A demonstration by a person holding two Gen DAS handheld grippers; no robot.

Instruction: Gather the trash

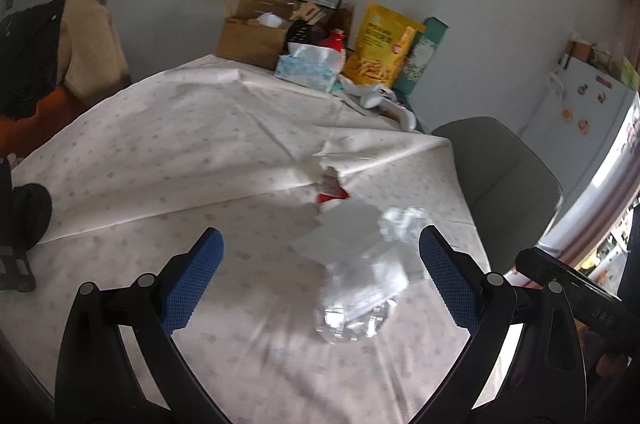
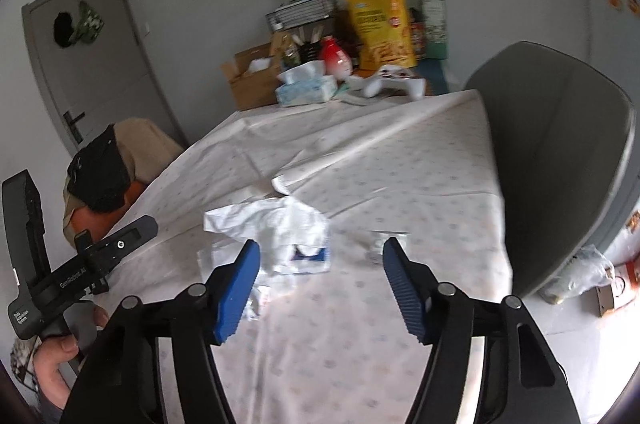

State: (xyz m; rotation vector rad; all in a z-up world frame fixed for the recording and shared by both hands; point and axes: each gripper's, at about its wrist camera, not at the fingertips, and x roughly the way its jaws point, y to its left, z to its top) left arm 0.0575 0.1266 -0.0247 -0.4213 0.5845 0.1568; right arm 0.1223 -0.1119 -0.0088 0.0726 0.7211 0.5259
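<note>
L gripper: fingers spread wide, nothing held. Clear plastic wrapper lies on table between the blue pads, touching neither; blurred, long axis runs approx 7-to-1 o'clock in L view. White paper scrap just beyond it, red-white scrap further out at 12.

R gripper: fingers roughly half open, empty. Crumpled white tissue/wrapper w/ blue patch on table ahead of tips, nearer the L pad, not touching; long axis approx 10-to-4 o'clock. Small clear scrap at 1 o'clock, just beyond R pad.

Far end of table: tissue box, yellow snack bag, cardboard box. Grey chair at 3 o'clock.
</note>
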